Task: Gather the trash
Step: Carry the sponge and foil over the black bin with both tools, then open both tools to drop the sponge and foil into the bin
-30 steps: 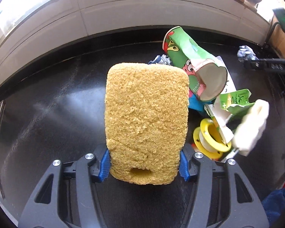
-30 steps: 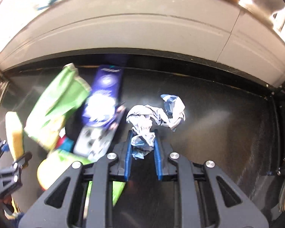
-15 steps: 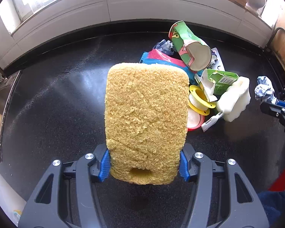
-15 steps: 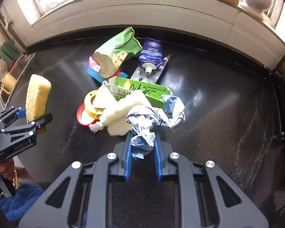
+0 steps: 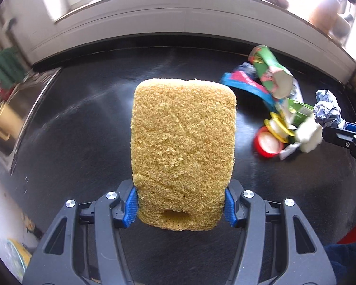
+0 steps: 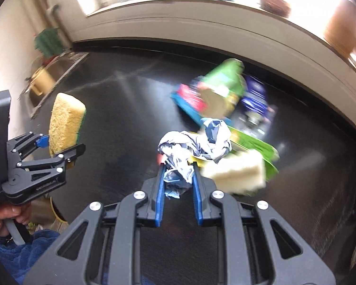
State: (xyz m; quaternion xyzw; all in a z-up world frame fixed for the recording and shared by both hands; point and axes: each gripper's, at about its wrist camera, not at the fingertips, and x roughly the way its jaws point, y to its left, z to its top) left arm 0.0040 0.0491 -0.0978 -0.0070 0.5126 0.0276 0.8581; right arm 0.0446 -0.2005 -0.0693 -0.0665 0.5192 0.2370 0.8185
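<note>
My left tongs grip 1 yellow sponge above the black desk. My right tongs pinch 1 crumpled wrapper; trash pile lies just beyond them.

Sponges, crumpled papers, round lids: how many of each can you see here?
Yellow sponge with the green back: 1
White sponge: 1
Crumpled paper ball: 1
Yellow ring lid: 1
Red lid: 1
Total: 5

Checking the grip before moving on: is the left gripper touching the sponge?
Touching. The left wrist view shows the left gripper with both blue pads pressed against the sponge's sides.
</note>
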